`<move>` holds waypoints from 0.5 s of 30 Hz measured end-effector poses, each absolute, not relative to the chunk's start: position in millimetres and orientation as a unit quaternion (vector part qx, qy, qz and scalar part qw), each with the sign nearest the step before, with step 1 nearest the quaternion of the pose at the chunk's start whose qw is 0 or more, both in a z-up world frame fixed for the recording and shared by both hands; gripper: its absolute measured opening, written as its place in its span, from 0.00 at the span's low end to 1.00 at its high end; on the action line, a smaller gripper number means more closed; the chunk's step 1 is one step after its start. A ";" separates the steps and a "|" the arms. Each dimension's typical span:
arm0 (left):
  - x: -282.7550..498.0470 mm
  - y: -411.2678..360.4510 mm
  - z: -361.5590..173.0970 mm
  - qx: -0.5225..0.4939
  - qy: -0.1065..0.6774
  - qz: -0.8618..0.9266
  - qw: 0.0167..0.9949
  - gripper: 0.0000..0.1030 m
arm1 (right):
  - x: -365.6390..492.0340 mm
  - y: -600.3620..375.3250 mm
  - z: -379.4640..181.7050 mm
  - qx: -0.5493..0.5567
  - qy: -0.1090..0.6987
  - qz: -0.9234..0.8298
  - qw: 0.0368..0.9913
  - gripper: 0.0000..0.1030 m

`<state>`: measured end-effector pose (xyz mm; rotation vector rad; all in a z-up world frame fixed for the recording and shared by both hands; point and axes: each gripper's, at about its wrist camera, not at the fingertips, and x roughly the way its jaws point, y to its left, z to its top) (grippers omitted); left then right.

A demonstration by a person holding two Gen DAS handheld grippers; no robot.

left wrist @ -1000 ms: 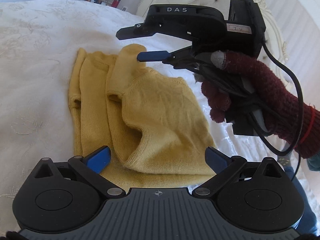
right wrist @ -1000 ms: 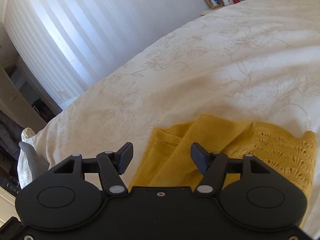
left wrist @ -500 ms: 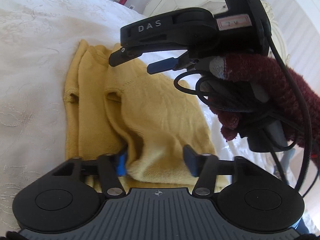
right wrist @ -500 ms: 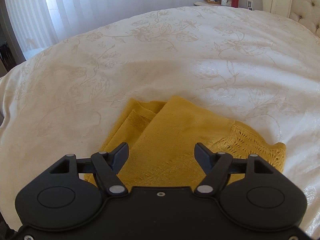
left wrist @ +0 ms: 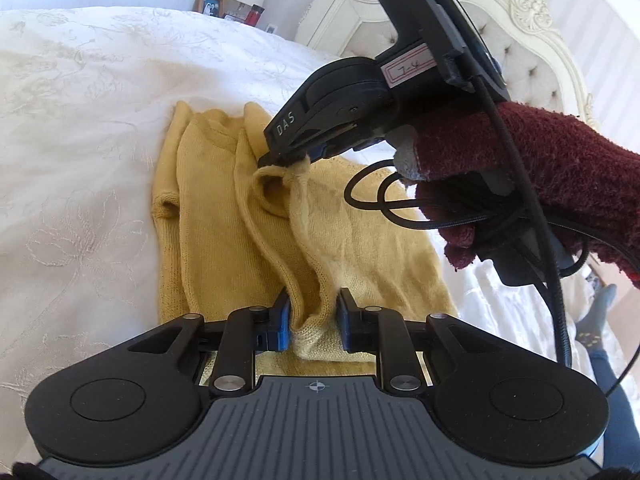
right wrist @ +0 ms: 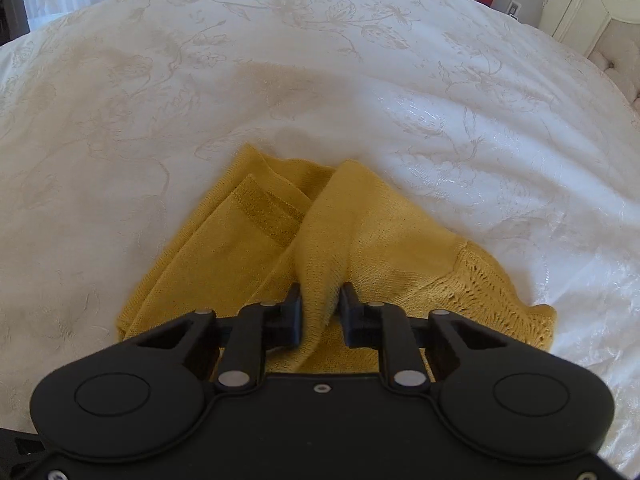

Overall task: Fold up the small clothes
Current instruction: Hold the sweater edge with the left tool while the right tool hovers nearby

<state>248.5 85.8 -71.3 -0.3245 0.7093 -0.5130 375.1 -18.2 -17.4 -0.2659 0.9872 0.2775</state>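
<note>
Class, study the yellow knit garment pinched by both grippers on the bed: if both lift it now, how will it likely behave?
The yellow knit garment will probably sag between the left gripper and right gripper, since it already bunches into soft ridges at each pinch. It looks thin, so likely light. Its loose folded layers may slide open over the bedspread.

One yellow knit garment (left wrist: 224,236), two tools, one bed (left wrist: 72,128).

Both hand-held grippers, left (left wrist: 311,322) and right (right wrist: 320,314), are now pinching raised folds of the mustard-yellow knitted garment (left wrist: 224,216), jaws having just been closing.
</note>
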 end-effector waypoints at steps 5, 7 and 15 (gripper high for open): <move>242.0 83.7 -70.1 -0.148 0.325 -0.253 0.899 0.14 | 374.5 -31.7 -15.9 -0.072 0.473 0.138 0.867 0.20; 238.8 81.4 -68.6 -0.144 0.321 -0.253 0.901 0.12 | 377.7 -34.9 -16.1 -0.039 0.484 0.136 0.863 0.36; 227.7 71.7 -65.5 -0.118 0.309 -0.252 0.910 0.12 | 381.6 7.0 -25.4 -0.121 0.496 0.105 0.854 0.67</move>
